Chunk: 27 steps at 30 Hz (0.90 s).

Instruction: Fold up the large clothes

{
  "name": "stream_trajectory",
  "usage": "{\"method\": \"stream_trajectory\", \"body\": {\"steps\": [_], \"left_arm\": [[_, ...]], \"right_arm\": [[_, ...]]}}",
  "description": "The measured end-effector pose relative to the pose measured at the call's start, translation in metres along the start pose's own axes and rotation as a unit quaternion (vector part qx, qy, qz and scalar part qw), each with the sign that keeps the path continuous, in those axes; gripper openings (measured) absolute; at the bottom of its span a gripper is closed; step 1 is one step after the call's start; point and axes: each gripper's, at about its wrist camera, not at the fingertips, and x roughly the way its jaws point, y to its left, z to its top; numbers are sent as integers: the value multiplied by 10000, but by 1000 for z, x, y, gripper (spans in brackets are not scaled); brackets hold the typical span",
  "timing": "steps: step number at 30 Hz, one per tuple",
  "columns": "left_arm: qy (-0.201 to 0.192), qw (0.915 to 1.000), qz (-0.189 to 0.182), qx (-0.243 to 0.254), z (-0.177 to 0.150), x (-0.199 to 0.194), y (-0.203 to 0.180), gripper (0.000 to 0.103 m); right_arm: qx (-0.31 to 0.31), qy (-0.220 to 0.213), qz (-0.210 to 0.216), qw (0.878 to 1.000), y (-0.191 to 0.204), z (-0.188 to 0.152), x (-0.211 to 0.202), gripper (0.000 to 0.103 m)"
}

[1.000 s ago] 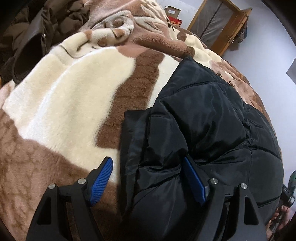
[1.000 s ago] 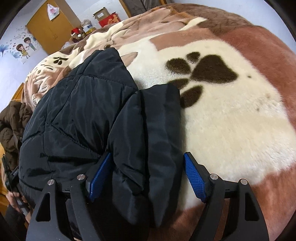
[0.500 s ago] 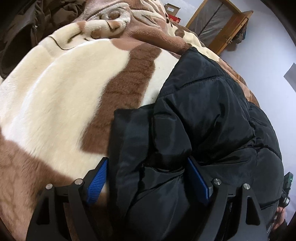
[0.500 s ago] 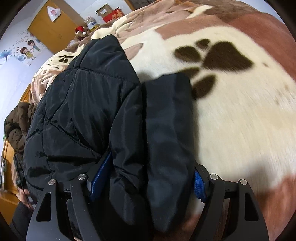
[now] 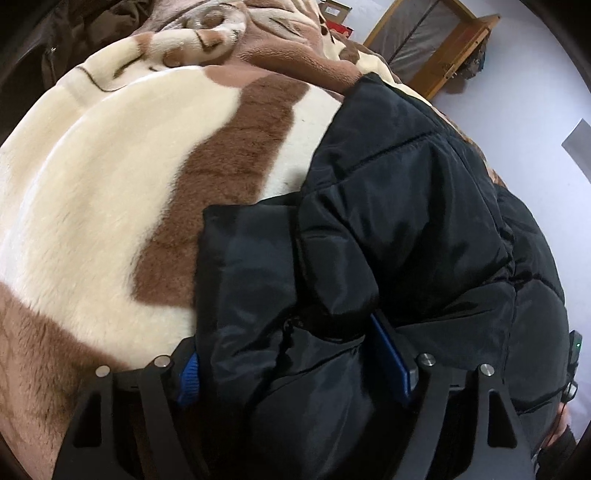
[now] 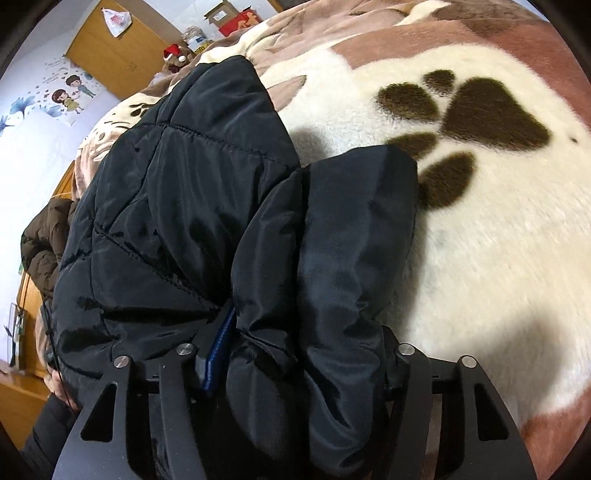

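Note:
A black puffer jacket (image 5: 406,221) lies on a cream and brown plush blanket (image 5: 110,177), with a sleeve folded along each side. My left gripper (image 5: 288,354) straddles the left sleeve (image 5: 251,266). Its jaws are closing and both blue pads touch the padded fabric that fills the gap. In the right wrist view the jacket (image 6: 166,206) fills the left half. My right gripper (image 6: 306,339) is closing around the right sleeve (image 6: 354,229). Its left pad presses into the fold, and its right pad is hidden under the sleeve.
The blanket (image 6: 498,240) with a dark paw print spreads to the right of the jacket. A brown coat (image 6: 44,236) lies at the bed's far left edge. A wooden door (image 6: 110,48) and boxes (image 6: 229,14) stand beyond the bed. A wooden frame (image 5: 443,48) leans against the wall.
Both grippers have sunk further onto the jacket's sleeves and their jaws have narrowed. The right gripper's right pad, in plain sight a second ago, is now covered by the sleeve.

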Motion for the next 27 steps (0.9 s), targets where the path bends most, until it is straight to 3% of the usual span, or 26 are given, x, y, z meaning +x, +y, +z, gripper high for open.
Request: {"method": "stream_trajectory", "body": {"steps": [7, 9, 19, 27], "left_arm": [[-147, 9995, 242, 147, -1, -21, -23, 34], [-262, 9992, 259, 136, 0, -35, -29, 29], [-915, 9953, 101, 288, 5, -142, -59, 25], [-1223, 9911, -6, 525, 3, -190, -82, 25]], "right_arm": [[-158, -88, -181, 9997, 22, 4, -11, 32], [-191, -135, -221, 9995, 27, 5, -21, 28], [-628, -697, 22, 9956, 70, 9, -112, 23], [-650, -978, 223, 9928, 73, 0, -153, 23]]}}
